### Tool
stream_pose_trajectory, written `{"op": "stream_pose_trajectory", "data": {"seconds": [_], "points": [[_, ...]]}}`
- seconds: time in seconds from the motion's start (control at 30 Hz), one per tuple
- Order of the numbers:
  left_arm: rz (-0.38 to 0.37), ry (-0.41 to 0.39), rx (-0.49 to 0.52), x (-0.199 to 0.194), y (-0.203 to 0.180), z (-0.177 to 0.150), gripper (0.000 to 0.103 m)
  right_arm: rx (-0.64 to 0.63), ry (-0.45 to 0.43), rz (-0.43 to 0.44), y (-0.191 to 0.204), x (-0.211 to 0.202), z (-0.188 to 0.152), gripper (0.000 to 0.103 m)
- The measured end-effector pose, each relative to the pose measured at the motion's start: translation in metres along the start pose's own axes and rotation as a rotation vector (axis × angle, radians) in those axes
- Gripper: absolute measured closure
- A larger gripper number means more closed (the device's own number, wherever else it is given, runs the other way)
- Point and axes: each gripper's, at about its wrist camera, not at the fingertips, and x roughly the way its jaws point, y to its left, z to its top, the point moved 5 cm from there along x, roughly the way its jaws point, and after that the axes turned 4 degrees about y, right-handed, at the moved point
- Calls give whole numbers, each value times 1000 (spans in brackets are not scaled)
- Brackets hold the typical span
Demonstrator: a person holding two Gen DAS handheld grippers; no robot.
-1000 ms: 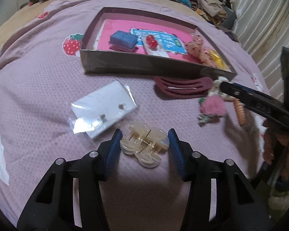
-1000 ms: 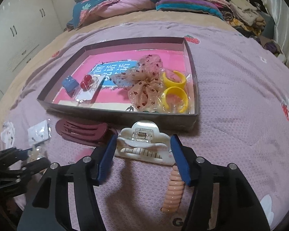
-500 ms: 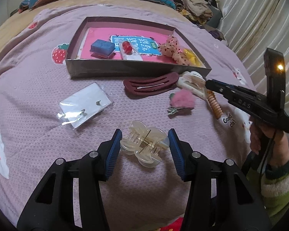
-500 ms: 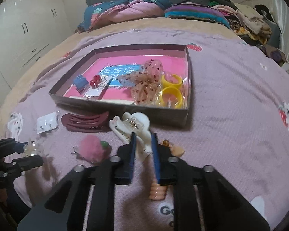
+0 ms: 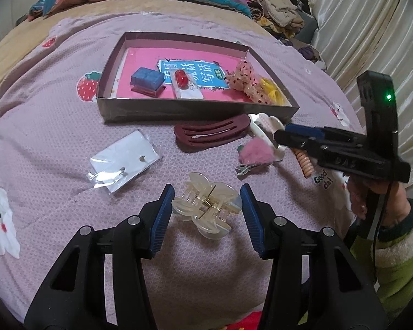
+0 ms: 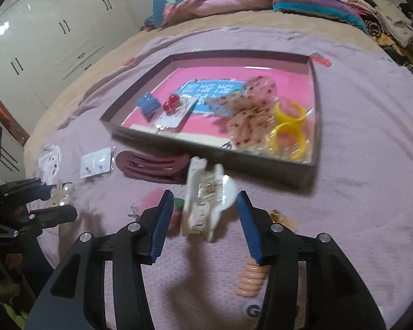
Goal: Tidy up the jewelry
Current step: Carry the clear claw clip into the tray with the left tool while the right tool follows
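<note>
My left gripper (image 5: 206, 209) is shut on a translucent cream claw clip (image 5: 205, 209) and holds it above the purple bedspread. My right gripper (image 6: 203, 214) is open, its fingers either side of a white claw clip (image 6: 206, 200) that lies blurred between them; I cannot tell whether they touch it. The right gripper also shows in the left wrist view (image 5: 283, 136), and the left gripper in the right wrist view (image 6: 52, 200). The dark shallow box (image 5: 195, 110) with a pink floor lies beyond, holding a blue box (image 5: 147, 78), red beads, a dotted bow and yellow rings (image 6: 289, 129).
On the bedspread lie a maroon hair clip (image 5: 212, 134), a pink pompom clip (image 5: 256, 151), a peach spiral hair tie (image 6: 250, 277) and a bagged earring card (image 5: 124, 159). Folded bedding and clothes pile at the bed's far end. A wardrobe (image 6: 41, 41) stands on the left.
My right gripper was shut half a second ago and now stands open around the white claw clip, which has turned. My left gripper has drawn back from the box, still holding the cream clip.
</note>
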Motion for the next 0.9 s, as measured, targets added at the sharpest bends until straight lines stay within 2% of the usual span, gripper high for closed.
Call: {"op": "stream_pose_trajectory", "data": {"seconds": [0.13, 0.23, 0.27, 0.3, 0.33, 0.63, 0.9], "points": [[4, 4, 12, 1, -3, 5, 62, 52, 11, -8, -4, 13, -2, 59], [3, 1, 18, 1, -6, 10, 62, 102, -1, 28, -9, 14, -5, 60], [0, 1, 19, 2, -7, 12, 62, 105, -6, 29, -10, 13, -5, 64], [-3, 0, 23, 3, -8, 14, 62, 104, -15, 27, -10, 11, -5, 73], [-3, 0, 27, 3, -10, 17, 62, 100, -30, 34, -9, 6, -5, 74], [-25, -14, 51, 6, -21, 38, 62, 124, -105, 20, -14, -32, -6, 74], [-39, -37, 75, 3, -31, 64, 62, 129, -189, 22, -16, -75, 6, 74]]}}
